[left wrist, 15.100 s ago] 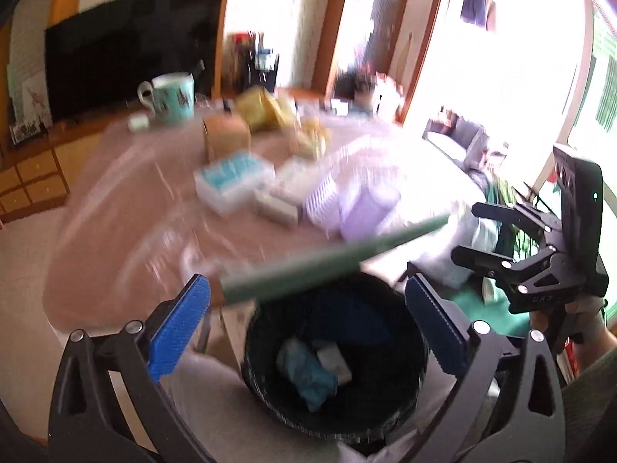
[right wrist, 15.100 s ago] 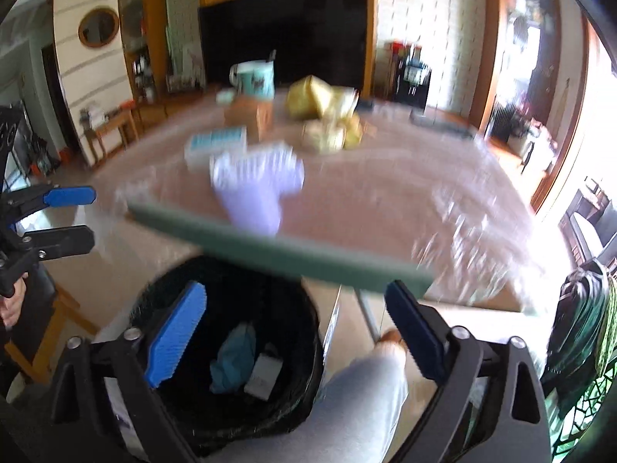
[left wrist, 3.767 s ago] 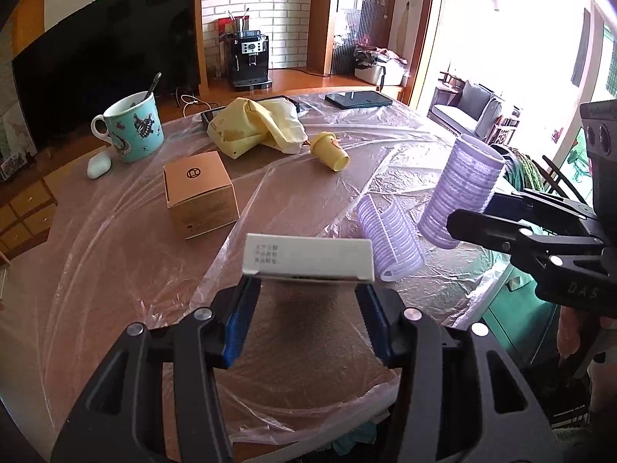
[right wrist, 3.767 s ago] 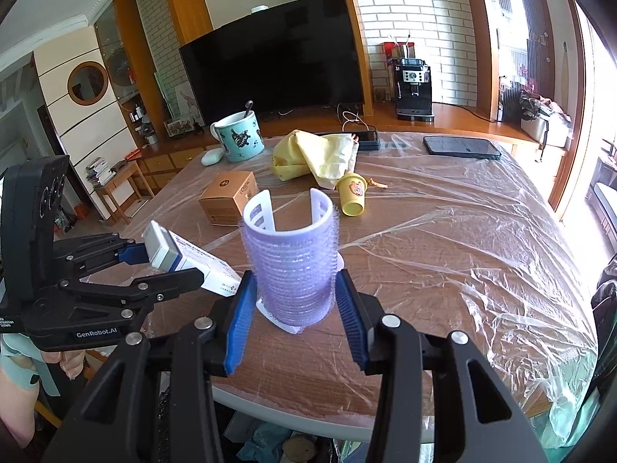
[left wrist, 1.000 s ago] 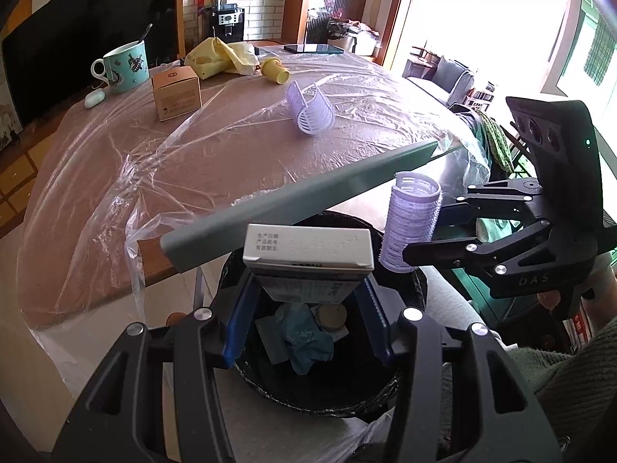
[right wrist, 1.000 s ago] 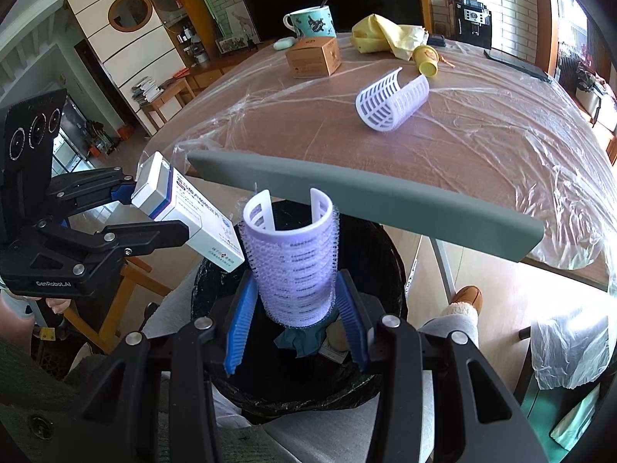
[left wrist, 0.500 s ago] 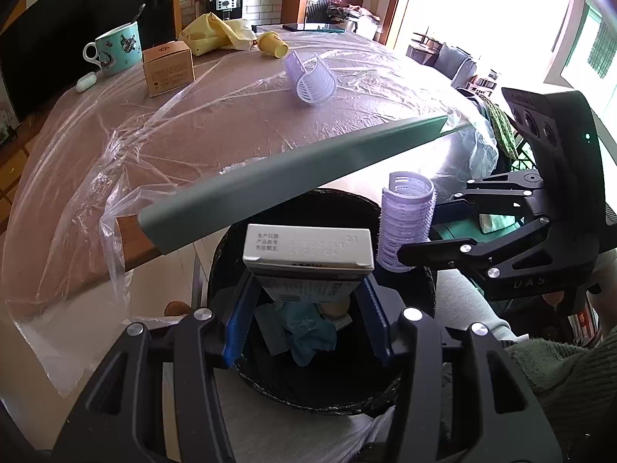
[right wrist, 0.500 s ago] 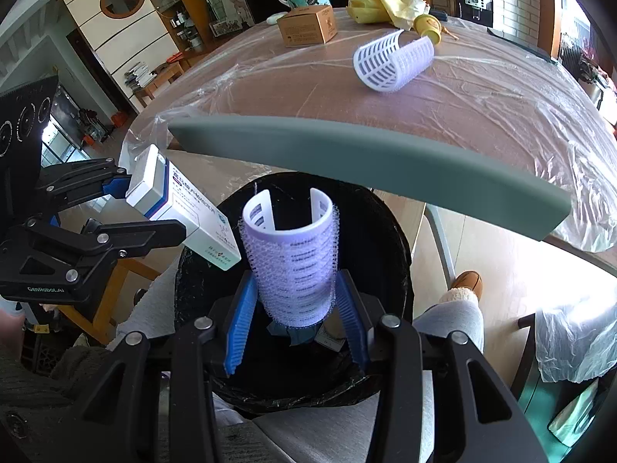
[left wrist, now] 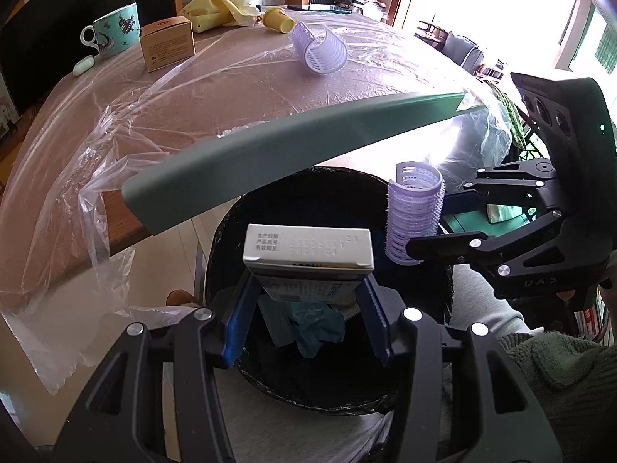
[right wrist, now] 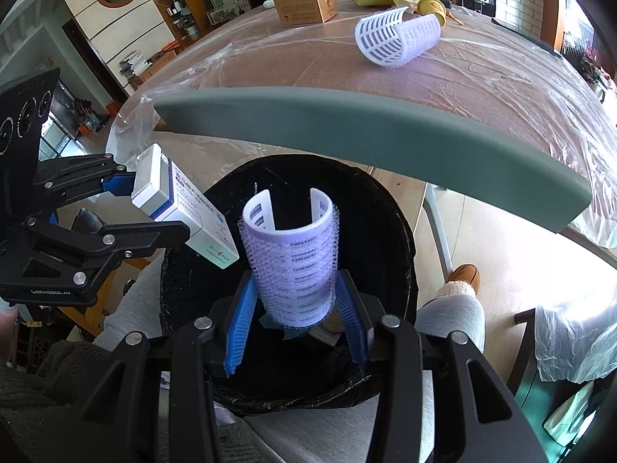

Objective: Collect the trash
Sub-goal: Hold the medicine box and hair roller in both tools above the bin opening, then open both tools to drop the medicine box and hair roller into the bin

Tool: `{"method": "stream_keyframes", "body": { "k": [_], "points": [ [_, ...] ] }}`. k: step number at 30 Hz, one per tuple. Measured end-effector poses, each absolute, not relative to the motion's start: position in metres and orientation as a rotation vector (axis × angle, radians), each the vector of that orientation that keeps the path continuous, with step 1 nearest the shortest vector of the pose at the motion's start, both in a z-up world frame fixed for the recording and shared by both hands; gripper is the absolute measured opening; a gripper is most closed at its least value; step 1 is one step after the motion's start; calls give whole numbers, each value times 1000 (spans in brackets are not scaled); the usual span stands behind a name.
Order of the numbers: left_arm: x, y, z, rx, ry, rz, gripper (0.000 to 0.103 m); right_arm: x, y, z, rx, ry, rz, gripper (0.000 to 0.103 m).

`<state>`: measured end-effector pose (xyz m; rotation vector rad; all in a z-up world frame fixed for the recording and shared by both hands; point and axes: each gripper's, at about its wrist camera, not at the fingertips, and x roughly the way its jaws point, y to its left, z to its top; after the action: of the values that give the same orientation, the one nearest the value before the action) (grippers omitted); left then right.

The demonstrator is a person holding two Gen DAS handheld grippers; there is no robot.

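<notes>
The black bin (right wrist: 389,231) sits near, below the plastic-covered table (left wrist: 216,92). Over its mouth the left gripper (left wrist: 307,305) is clamped on a white carton (left wrist: 308,249) – light, stiff card, best pinched across its flat sides. The right gripper (right wrist: 295,316) is closed on a purple hair roller (right wrist: 292,260), springy and featherlight (its mesh crushes easily). Far on the table lie 1 more roller (right wrist: 397,40), a brown box (right wrist: 306,4) and a mug (left wrist: 115,31).

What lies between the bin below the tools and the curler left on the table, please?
In both wrist views, the grey-green chair backrest crosses between the black bin and the lavender curler, then a bare stretch of plastic-covered table.
</notes>
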<state>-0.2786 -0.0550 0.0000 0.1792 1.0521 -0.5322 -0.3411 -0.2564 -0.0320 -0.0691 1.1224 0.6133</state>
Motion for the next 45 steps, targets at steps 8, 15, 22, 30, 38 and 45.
{"method": "stream_keyframes", "body": {
  "k": [8,15,22,30,38,45],
  "points": [
    [-277,-54,-10,188,1077,-524,52,-335,-255,-39,-77,1133,600,42],
    [-274,-53,-18,195,1091,-517,52,-330,-252,-45,-84,1144,588,42],
    [-273,-53,-23,204,1101,-512,52,-327,-252,-50,-92,1155,572,42],
    [-269,-55,-31,208,1116,-508,52,-325,-251,-53,-102,1166,563,42],
    [-266,-55,-33,210,1120,-507,52,-325,-250,-55,-107,1170,561,42],
    [-266,-55,-33,211,1120,-507,52,-326,-248,-55,-115,1172,561,42]
  ]
}}
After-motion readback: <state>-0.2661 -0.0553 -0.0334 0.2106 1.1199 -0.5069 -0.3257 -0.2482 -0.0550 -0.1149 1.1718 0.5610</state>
